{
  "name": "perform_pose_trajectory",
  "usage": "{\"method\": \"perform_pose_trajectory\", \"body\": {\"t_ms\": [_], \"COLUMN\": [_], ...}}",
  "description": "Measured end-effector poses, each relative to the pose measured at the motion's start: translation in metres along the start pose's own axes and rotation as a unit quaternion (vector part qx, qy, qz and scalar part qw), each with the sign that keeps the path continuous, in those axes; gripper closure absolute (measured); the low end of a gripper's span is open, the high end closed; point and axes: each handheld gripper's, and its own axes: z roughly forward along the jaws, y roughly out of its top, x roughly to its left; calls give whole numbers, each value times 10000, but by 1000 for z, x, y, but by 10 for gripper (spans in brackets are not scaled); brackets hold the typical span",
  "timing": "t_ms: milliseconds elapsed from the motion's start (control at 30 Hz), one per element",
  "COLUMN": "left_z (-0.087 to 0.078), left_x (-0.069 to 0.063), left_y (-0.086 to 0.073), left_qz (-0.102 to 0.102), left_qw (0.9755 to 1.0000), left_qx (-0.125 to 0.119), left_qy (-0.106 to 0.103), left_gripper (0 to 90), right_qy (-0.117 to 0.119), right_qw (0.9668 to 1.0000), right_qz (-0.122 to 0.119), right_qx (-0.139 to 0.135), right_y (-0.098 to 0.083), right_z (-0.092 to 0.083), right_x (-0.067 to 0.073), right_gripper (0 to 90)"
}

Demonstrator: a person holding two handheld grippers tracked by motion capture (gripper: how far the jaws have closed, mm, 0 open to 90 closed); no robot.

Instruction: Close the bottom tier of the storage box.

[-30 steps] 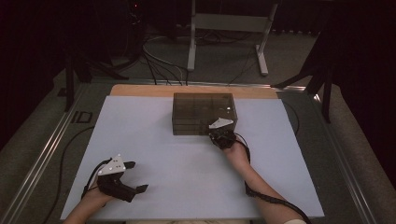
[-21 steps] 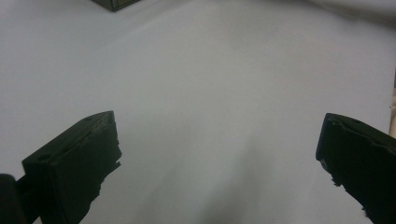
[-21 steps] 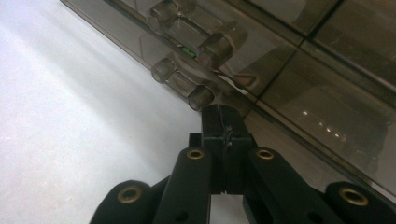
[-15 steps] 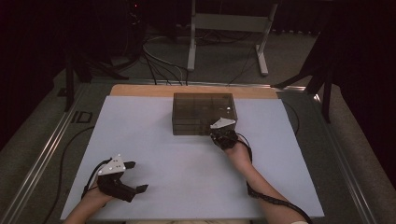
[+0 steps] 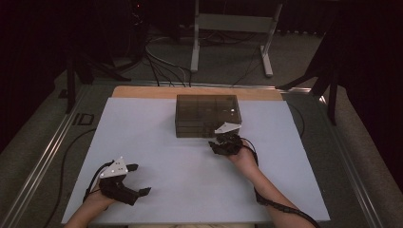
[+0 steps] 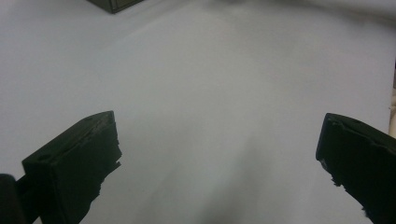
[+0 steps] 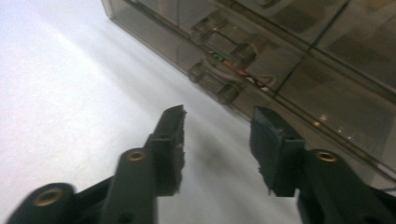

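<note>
Lying straight ahead of the right gripper (image 7: 217, 149), whose fingers have just been opened with nothing between them, the drawer handle (image 7: 215, 80) on the smoked drawer box (image 5: 207, 114) is seen, while the left gripper (image 5: 127, 183) is kept open, well apart.

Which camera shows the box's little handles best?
The right gripper view: the handles on the smoky box sit close, just past the fingers. The high view shows the whole box small; the left gripper view catches one corner.
</note>
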Motion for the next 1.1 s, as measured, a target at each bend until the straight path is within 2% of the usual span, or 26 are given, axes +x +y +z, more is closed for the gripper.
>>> {"method": "perform_pose_trajectory", "body": {"t_ms": [67, 267, 300, 400, 600, 667, 900, 967, 1100], "left_z": [0, -1, -1, -1, -1, -1, -3, -3, -4], "left_x": [0, 0, 0, 0, 0, -1, -2, -2, -2], "left_y": [0, 0, 0, 0, 0, -1, -2, -2, -3], "left_qz": [-6, -10, 0, 8, 1, -7, -12, -4, -19], "left_qw": [10000, 10000, 10000, 10000, 10000, 10000, 10000, 10000, 10000], "left_qx": [-9, -29, -27, -22, -31, -19, -12, -18, -20], "left_qy": [-3, 13, 14, 18, 17, 23, 37, 29, 38], "left_gripper": [0, 0, 0, 0, 0, 0, 0, 0, 0], "right_qy": [62, 313, 302, 466, 717, 705, 899, 859, 937], "right_qw": [10000, 9995, 9995, 9989, 9973, 9973, 9956, 9958, 9948], "right_qz": [17, -6, 7, 33, 42, 44, 8, -41, -44], "right_qx": [-1, 11, 17, -18, -166, -180, -267, -313, -406], "right_y": [-1, 0, 0, -1, -4, -4, -6, -7, -11], "right_z": [-1, -4, -5, -8, -13, -14, -18, -19, -22], "right_x": [0, 2, 2, 1, -2, -3, -3, -1, 0], "right_gripper": [408, 173, 148, 106, 105, 105, 106, 105, 106]}}
